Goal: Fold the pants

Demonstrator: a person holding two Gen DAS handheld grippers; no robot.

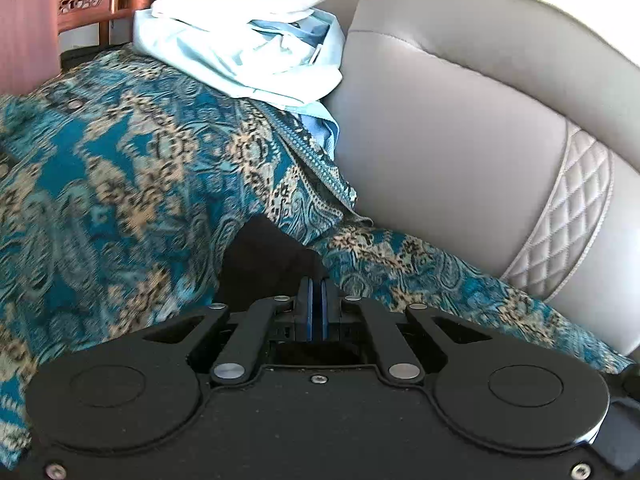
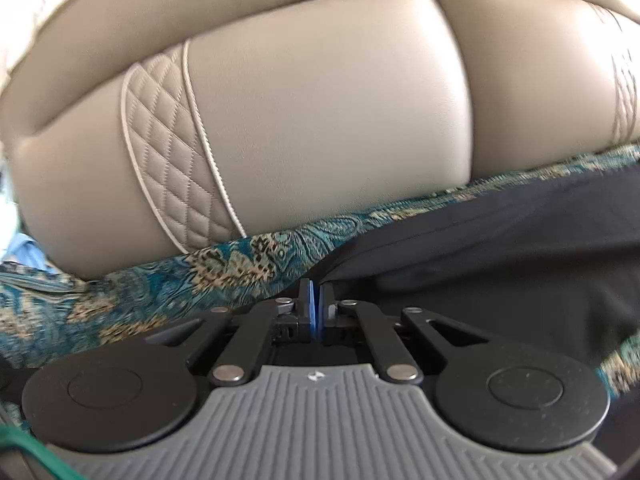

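Pants (image 2: 500, 248): black, on the sofa throw (image 1: 120, 168), running rightward from your right gripper (image 2: 316, 296), both it and left gripper (image 1: 318, 292) pinched tight on their near edge.

One black pants (image 2: 500, 248), two grippers (image 1: 318, 284) (image 2: 316, 286)

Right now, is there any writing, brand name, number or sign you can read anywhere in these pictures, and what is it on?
No readable text in either view.
Right tool: a small pale emblem on its grey ribbed plate, a mark with no letters that can be read.
Left tool: only plain screws and rivets, no label.
Patterned blue cover, black pants, beige sofa cushion and pale blue clothes: no print or tags legible.
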